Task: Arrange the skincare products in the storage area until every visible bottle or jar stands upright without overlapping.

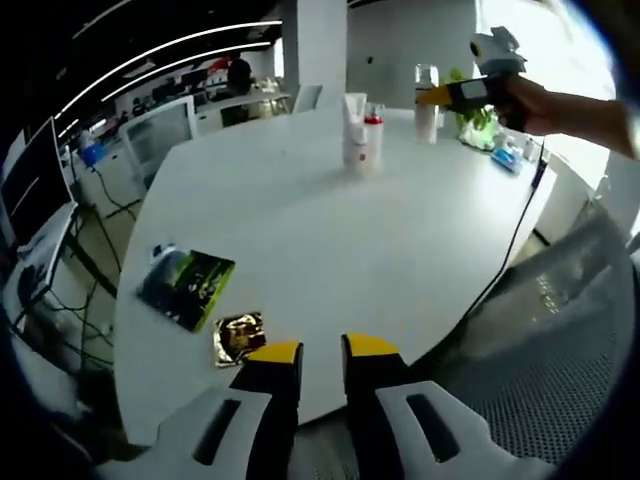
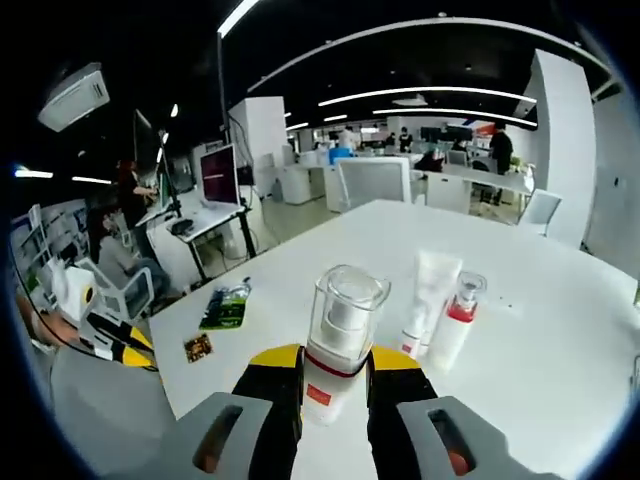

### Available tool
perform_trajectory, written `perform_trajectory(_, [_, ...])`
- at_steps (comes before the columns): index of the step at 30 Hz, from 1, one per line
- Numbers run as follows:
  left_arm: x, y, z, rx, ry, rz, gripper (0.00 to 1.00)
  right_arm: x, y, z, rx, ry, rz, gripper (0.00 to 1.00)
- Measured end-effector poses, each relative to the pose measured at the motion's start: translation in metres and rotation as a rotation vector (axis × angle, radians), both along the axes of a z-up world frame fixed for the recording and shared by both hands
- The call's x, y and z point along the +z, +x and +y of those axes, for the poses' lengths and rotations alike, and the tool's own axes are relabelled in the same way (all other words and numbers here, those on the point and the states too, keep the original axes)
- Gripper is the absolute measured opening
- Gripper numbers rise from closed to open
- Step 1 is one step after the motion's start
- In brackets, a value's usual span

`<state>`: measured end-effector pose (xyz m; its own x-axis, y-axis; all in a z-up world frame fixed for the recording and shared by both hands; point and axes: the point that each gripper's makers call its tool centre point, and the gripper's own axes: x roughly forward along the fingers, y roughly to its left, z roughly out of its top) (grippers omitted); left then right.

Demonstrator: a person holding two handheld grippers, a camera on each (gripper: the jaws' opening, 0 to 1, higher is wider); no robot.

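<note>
Left tool (image 1: 321, 356): unclenched and empty, jaws a little apart, hanging over the near rim of the white bench (image 1: 300, 250), well back from the skincare products.
Just ahead-left of the left tool: a gold foil sachet (image 1: 239, 337) lying flat, and beyond it a dark green packet (image 1: 187, 287), also flat; both sit near the bench edge.
Far ahead of the left tool: a white tube (image 1: 354, 135) and a red-capped pump bottle (image 1: 372, 140), upright and side by side, with the right tool and the person's hand (image 1: 525, 100) further right.
Right tool (image 2: 334, 362): clenched on a clear-capped bottle (image 2: 340, 335) with a red band, held upright between the jaws.
Just ahead-right of the right tool: the same white tube (image 2: 428, 300) and pump bottle (image 2: 455, 318), standing, apparently touching each other, close beside the held bottle.
Step in hand: I judge the held bottle is being stood down next to the upright pair.
Next move: lower it straight, keep a gap from the tube, then let go without tipping it.
Room: broad bare bench to the right and beyond the pair; the bench rim lies close under the right tool, so placement should go forward, not back.
</note>
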<state>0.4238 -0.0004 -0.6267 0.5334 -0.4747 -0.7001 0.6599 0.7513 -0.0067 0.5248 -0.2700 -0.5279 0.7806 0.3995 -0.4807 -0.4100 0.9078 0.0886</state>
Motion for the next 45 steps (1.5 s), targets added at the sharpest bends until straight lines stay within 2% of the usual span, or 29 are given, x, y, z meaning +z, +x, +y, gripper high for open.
perform_trajectory(5, [-0.001,-0.002,-0.001,0.003,-0.010,0.013,0.15,-0.014,0.005,-0.012,-0.027,-0.008,0.021,0.17])
perform_trajectory(10, [-0.007,-0.005,0.000,-0.013,0.020,0.037,0.13,-0.029,0.008,-0.021,-0.040,-0.032,0.047,0.17])
perform_trajectory(21, [-0.007,-0.004,0.000,-0.006,0.014,0.038,0.11,-0.053,0.019,-0.035,-0.049,-0.074,0.077,0.17])
perform_trajectory(38, [-0.008,-0.005,0.002,-0.002,0.022,0.045,0.10,-0.068,0.031,-0.038,-0.032,-0.128,0.083,0.17])
perform_trajectory(45, [-0.009,-0.005,0.003,0.001,0.030,0.047,0.09,-0.080,0.034,-0.043,-0.025,-0.154,0.081,0.17])
